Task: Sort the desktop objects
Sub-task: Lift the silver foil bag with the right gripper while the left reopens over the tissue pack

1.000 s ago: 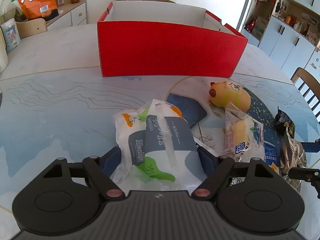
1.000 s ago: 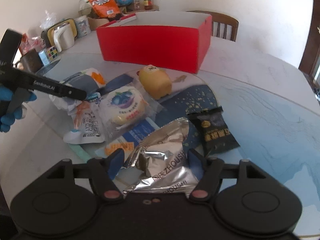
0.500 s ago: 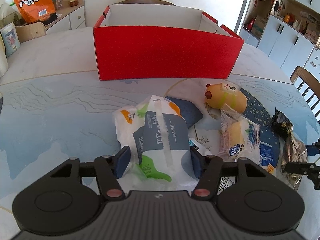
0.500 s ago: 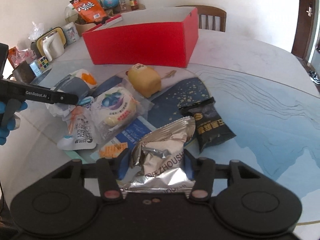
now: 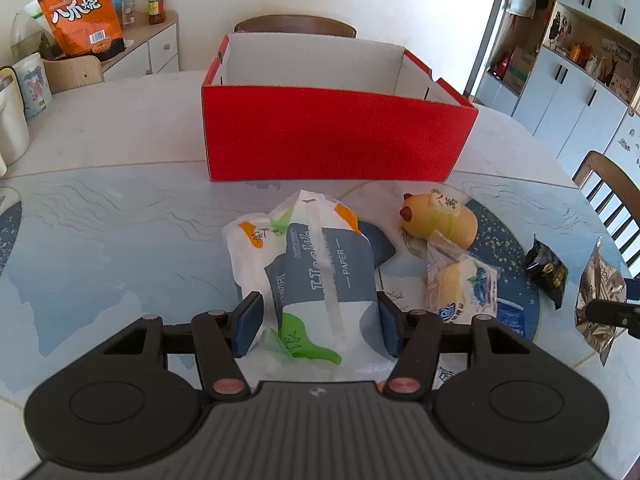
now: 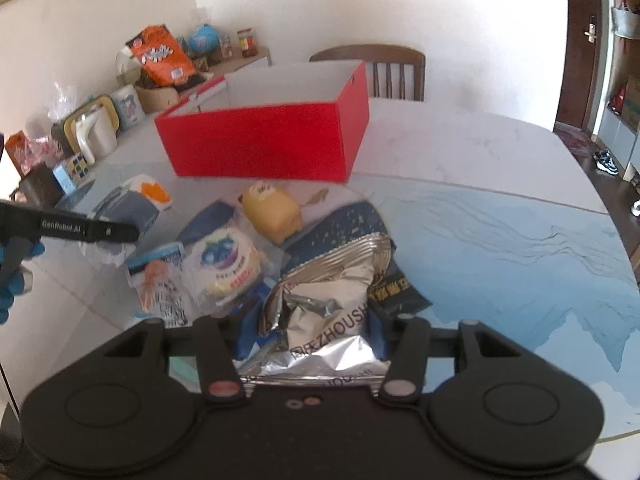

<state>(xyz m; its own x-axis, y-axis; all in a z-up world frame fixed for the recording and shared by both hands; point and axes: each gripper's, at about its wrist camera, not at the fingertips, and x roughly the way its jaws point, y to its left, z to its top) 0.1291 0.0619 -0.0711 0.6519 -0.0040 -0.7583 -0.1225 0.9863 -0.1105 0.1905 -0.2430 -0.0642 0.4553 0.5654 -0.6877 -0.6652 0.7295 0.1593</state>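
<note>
the table (image 5: pixel 120 220) is a pale marble-look top with a blue wave-patterned mat across its near part, and everything sits on it. the largest thing on it is the red box (image 5: pixel 336 136), open at the top with a white inside, standing at the far middle of the table with a wooden chair (image 5: pixel 296 24) behind it. in front of the box lies the tissue pack (image 5: pixel 316 276), a soft white, grey, green and orange packet; the left gripper (image 5: pixel 318 324) has its blue pads pressed against both sides of the pack's near end, closed in on it, though whether the pack is lifted off the mat cannot be told. the silver snack bag (image 6: pixel 324 304) is crumpled and stands up between the blue pads of the right gripper (image 6: pixel 310 334), which is closed against its sides. just left of that bag lies a round blueberry pastry packet (image 6: pixel 224 264), and beyond it, nearer the box, a yellow bear-shaped bread (image 6: pixel 272 212). a small black sachet (image 6: pixel 396 288) lies touching the silver bag's right edge. a white packet with an orange figure (image 6: pixel 160 292) lies left of the pastry. on the sideboard behind, an orange snack bag (image 5: pixel 80 12) stands upright.
</note>
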